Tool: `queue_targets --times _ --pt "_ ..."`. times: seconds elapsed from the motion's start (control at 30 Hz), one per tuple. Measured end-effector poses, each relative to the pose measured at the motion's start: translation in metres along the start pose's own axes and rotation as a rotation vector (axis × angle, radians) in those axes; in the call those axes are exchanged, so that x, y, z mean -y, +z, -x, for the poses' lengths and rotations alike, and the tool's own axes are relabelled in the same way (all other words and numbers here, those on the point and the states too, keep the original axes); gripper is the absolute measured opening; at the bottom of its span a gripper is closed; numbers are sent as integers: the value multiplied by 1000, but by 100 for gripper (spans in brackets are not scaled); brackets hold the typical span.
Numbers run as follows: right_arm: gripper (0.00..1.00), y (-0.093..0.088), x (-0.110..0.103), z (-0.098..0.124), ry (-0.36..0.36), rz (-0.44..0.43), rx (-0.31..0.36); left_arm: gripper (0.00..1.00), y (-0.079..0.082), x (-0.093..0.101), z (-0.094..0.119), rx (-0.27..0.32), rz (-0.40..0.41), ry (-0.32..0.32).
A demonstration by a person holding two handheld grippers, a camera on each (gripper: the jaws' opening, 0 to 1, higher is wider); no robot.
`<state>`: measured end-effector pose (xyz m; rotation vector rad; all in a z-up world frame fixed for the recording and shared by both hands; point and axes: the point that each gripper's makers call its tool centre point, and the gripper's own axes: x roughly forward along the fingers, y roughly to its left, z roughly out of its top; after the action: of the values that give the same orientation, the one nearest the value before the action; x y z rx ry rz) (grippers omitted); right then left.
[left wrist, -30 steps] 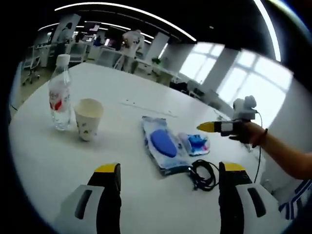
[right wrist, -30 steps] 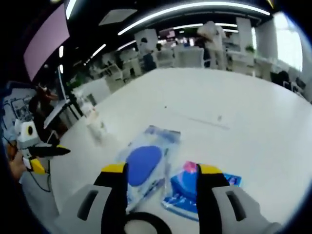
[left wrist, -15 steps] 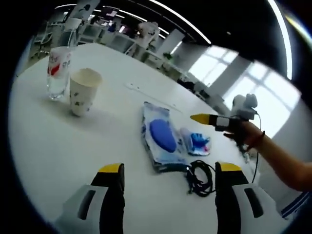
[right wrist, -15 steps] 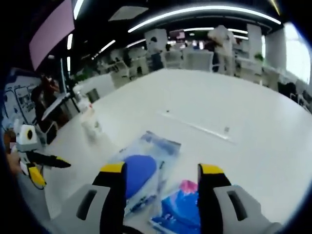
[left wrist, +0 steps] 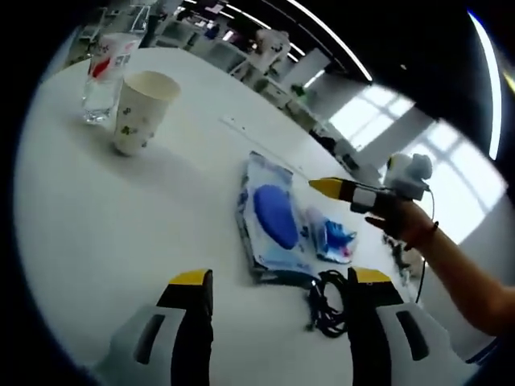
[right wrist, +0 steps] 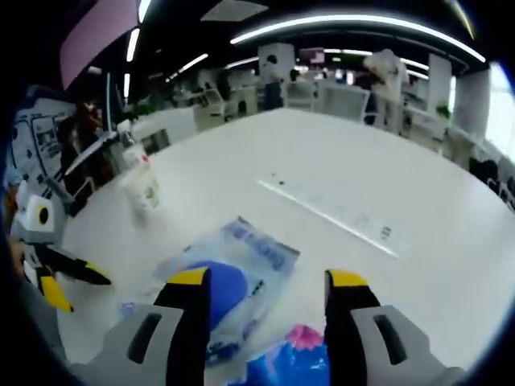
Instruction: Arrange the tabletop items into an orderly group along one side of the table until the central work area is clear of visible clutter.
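Now, through the left gripper view, my left gripper [left wrist: 273,297] hangs above the white table [left wrist: 121,233] with its jaws spread wide and nothing between them. At about twelve o'clock from those jaws lies a clear plastic pouch [left wrist: 269,221] with a blue oval inside it. Just beside the pouch, toward one o'clock, sits a small blue and pink packet [left wrist: 331,239]. A tangle of black cable [left wrist: 330,293] lies just inside my right-hand jaw, near the pouch's closer end. Far off at ten o'clock stands a paper cup [left wrist: 138,112], upright, with a water bottle [left wrist: 109,76] just behind it — the two are well apart from the pouch. At two o'clock my right gripper [left wrist: 326,186] comes in, held in my hand [left wrist: 398,221] over the packet; I cannot tell from here how its jaws stand.

Through the right gripper view, my right gripper [right wrist: 269,301] shows its jaws wide apart and empty. The pouch [right wrist: 225,277] lies between and beyond them, running toward eleven o'clock, and the packet [right wrist: 294,358] sits low between the jaws at six o'clock. The cup [right wrist: 145,189] and bottle [right wrist: 129,157] stand at ten o'clock near the table edge. At nine o'clock my left gripper [right wrist: 68,281] shows with its jaws parted.
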<state>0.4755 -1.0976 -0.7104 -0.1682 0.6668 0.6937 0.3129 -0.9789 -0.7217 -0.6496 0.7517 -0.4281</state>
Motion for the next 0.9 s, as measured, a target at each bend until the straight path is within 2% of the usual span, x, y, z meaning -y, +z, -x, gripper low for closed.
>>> queue_targets --times 0.3,0.43,0.5,0.67,0.77,0.83,0.9 --pt "46 7 15 -21 -28 109 20 56 -3 4 -13 8 114 7" --pt "44 6 13 -32 -14 162 3 55 -5 8 -19 5 154 6" --pt "43 4 11 -37 -4 173 -7 56 -6 8 -21 4 198 17" --pt "41 -6 10 -47 5 189 -49 54 -5 8 -25 26 248 35" --pt "41 -7 9 -49 9 195 -54 53 -6 9 -29 23 318 37" --pt "41 -5 7 -50 16 200 -50 56 -3 9 -30 41 320 42" --pt "40 -6 4 -51 26 212 -55 54 -4 8 -32 39 327 52"
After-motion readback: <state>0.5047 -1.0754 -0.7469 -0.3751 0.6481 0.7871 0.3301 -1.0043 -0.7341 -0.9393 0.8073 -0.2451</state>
